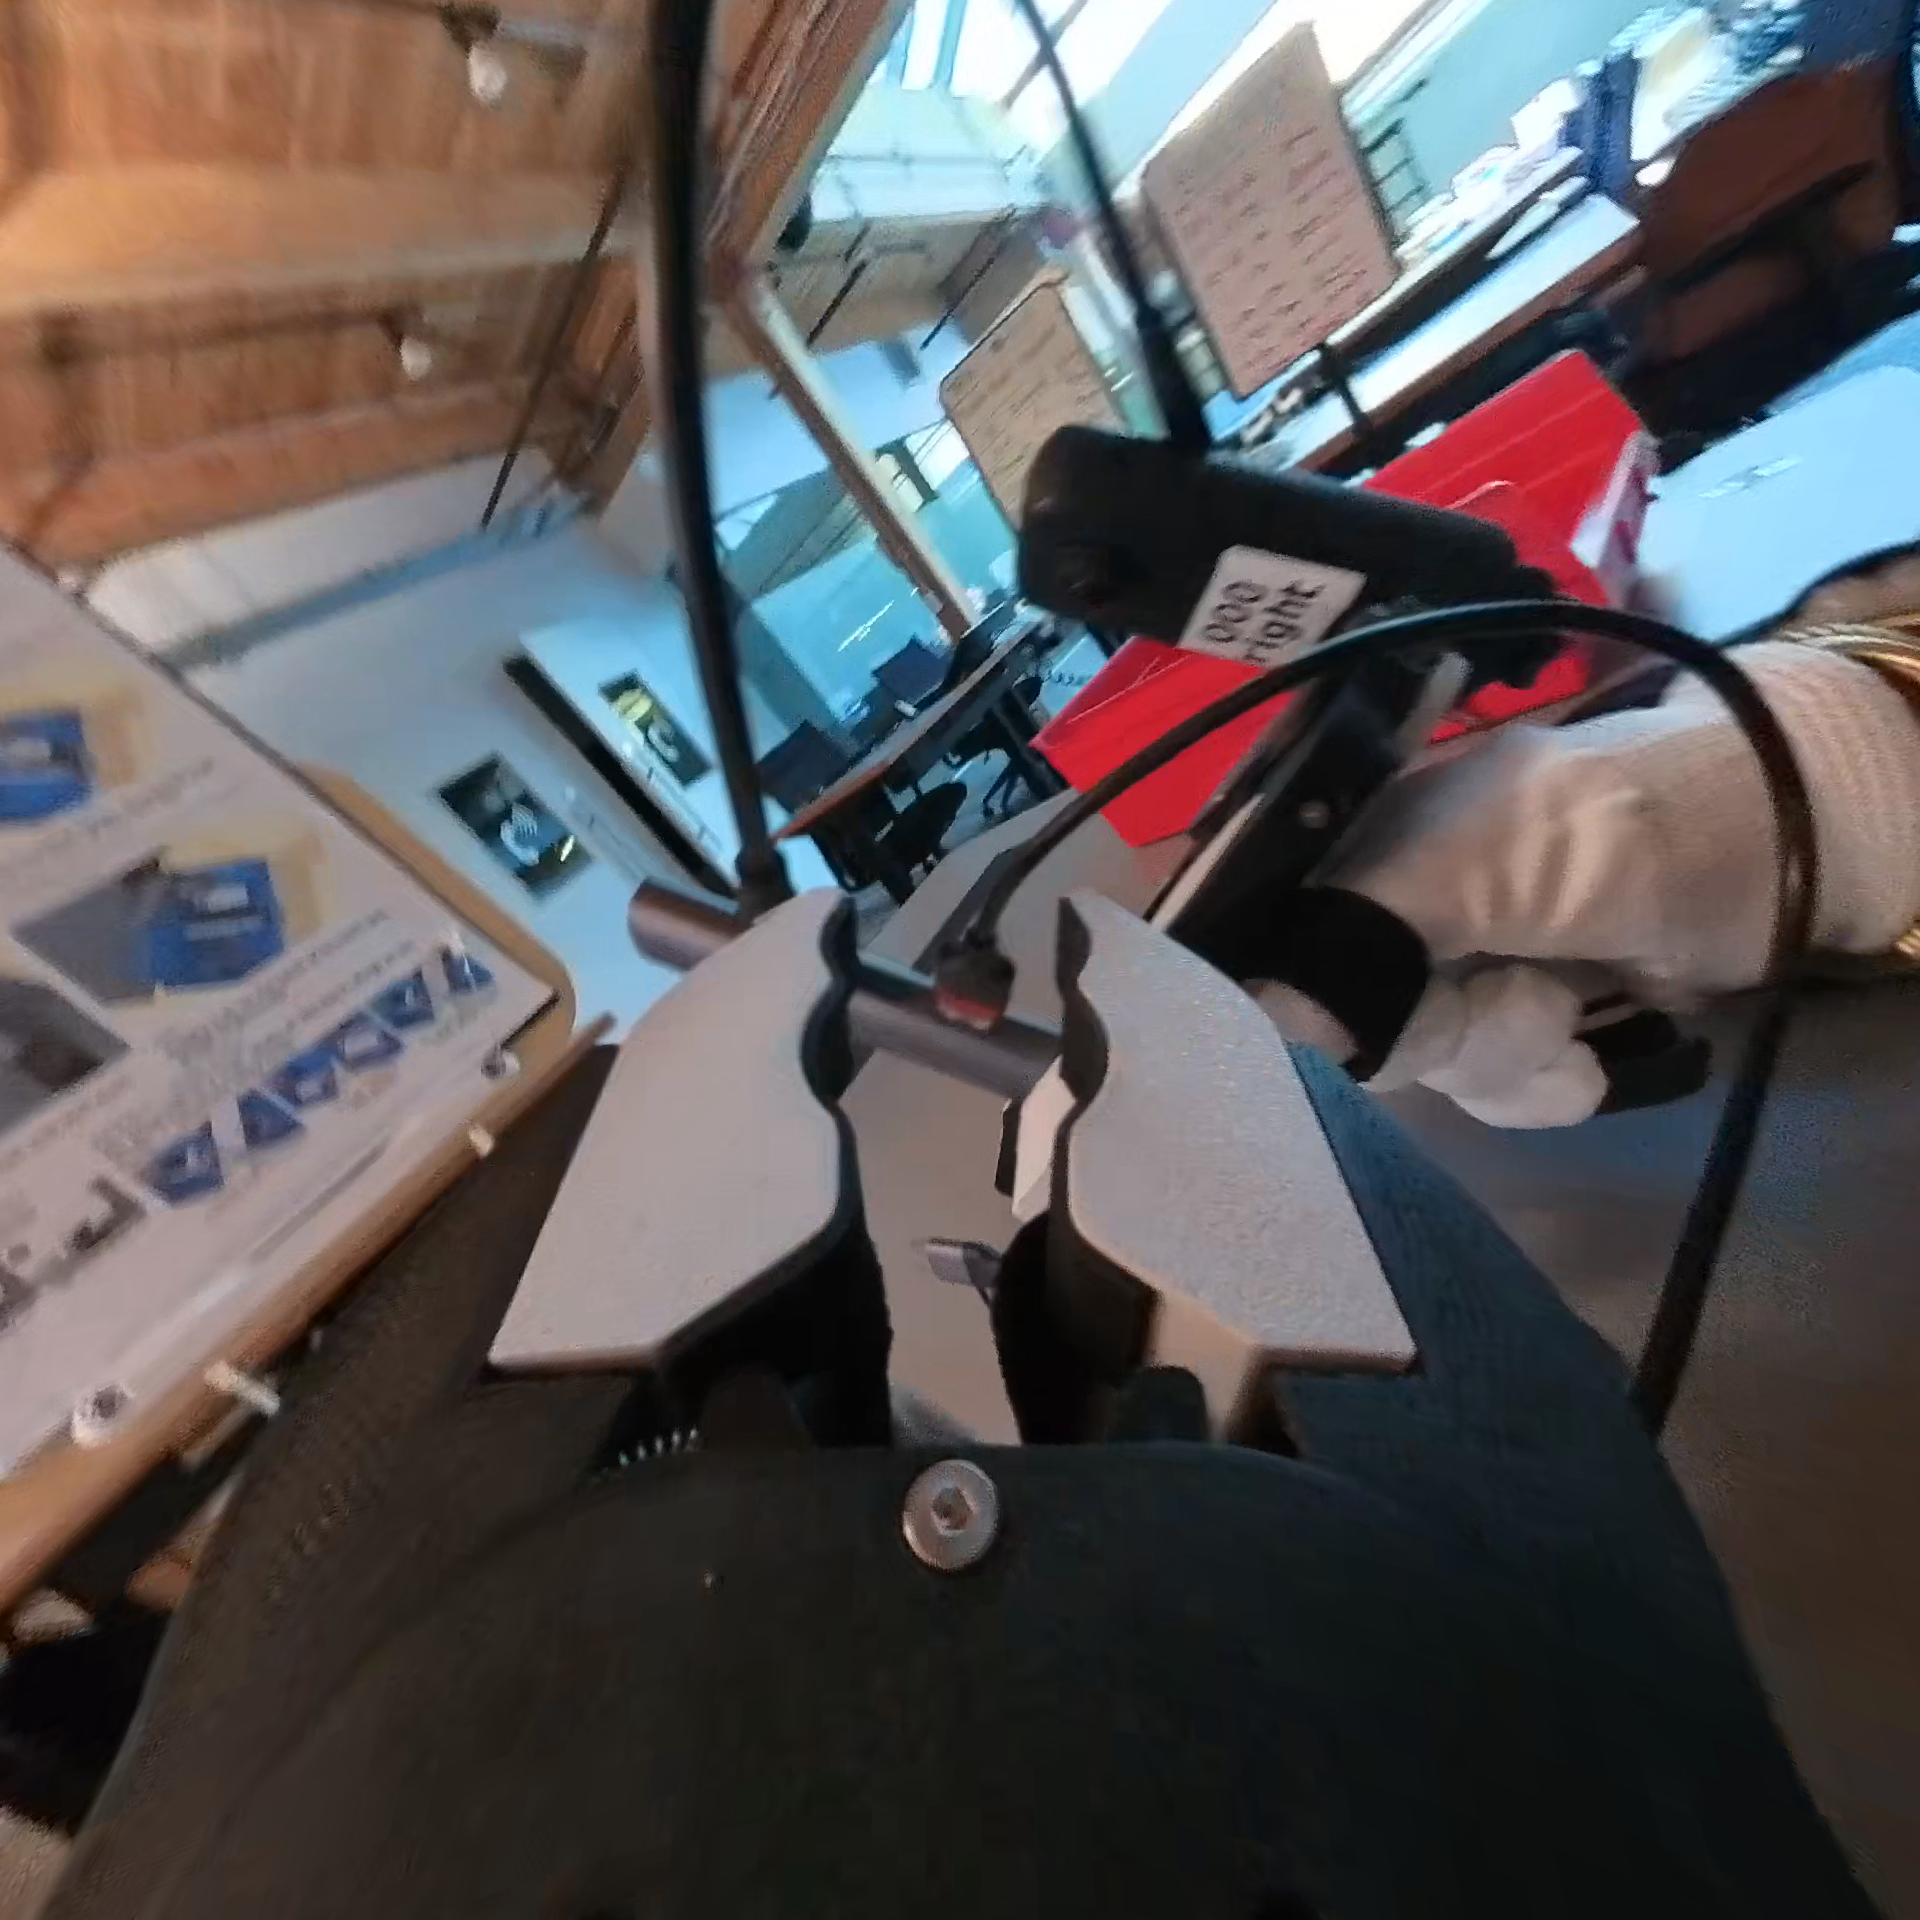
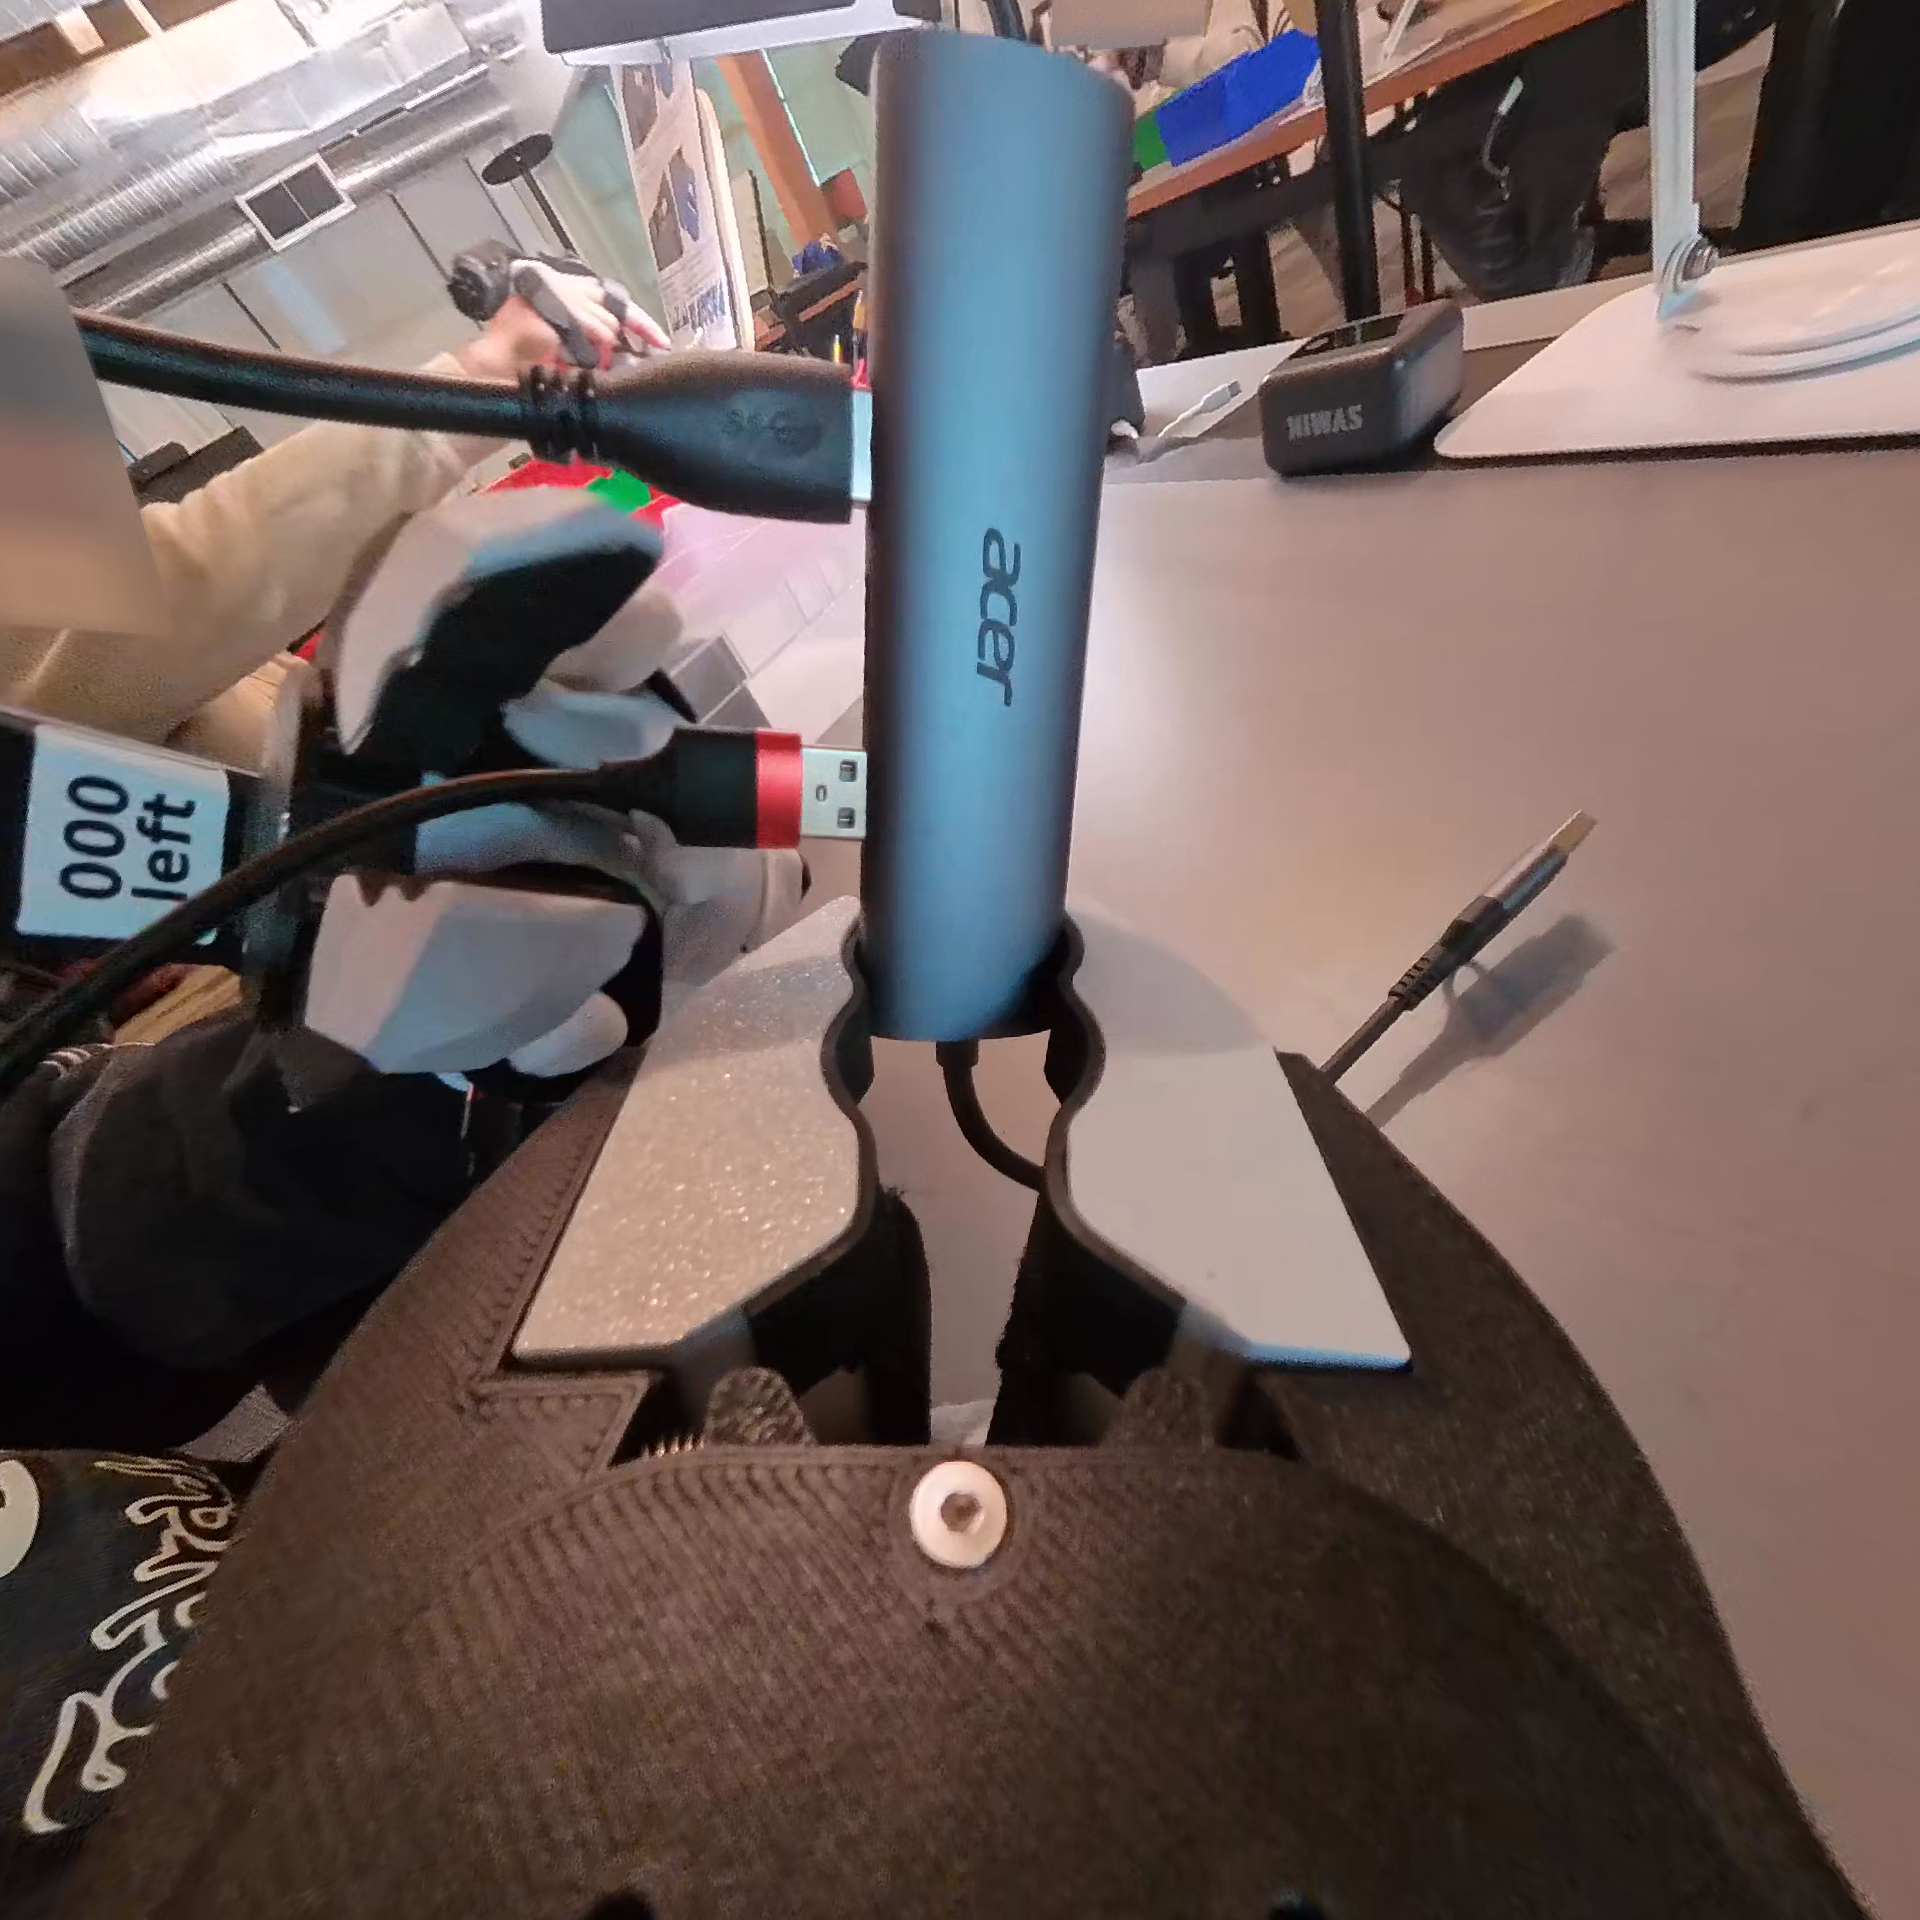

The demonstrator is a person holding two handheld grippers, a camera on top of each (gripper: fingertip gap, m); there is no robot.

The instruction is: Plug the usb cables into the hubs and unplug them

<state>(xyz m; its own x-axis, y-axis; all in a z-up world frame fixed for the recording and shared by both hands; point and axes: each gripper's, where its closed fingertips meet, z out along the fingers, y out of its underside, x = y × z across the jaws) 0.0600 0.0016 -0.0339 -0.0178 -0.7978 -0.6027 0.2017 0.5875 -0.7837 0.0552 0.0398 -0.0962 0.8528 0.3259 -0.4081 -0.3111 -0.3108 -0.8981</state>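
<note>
Poster board (image 1: 208,935): far left of the left wrist view, wood-backed, tilted, blurred.
Left gripper (image 1: 951,914): flat grey pads with scalloped inner edges on black ribbed bodies. They stand apart on either side of the red-banded plug (image 2: 774,790), with clearance visible on both sides and no grip on it.
Thick black cable (image 2: 727,436): moulded plug seated in the hub's left side near the top, lead running off left.
Red-banded plug: black body, red collar, bare metal shell. It lies level and points right, its tip at the hub's left side. Most of the shell is exposed (depth of entry cannot be judged). Its thin black lead loops back past the left gripper.
Hub (image 2: 987,468): smooth grey metal bar with rounded edges, held above the table. Long axis upright in the right wrist view, in line with the fingers, port side facing left.
Right gripper (image 2: 961,956): closed on the hub's lower end, which sits in the notches at the fingertips. The hub's own lead hangs out below.
Loose cable (image 2: 1527,873): grey plug raised off the grey table (image 2: 1455,675), right of the hub, clear of it.
Black box (image 2: 1361,384): farther back right, beside a white mat (image 2: 1662,384).
</note>
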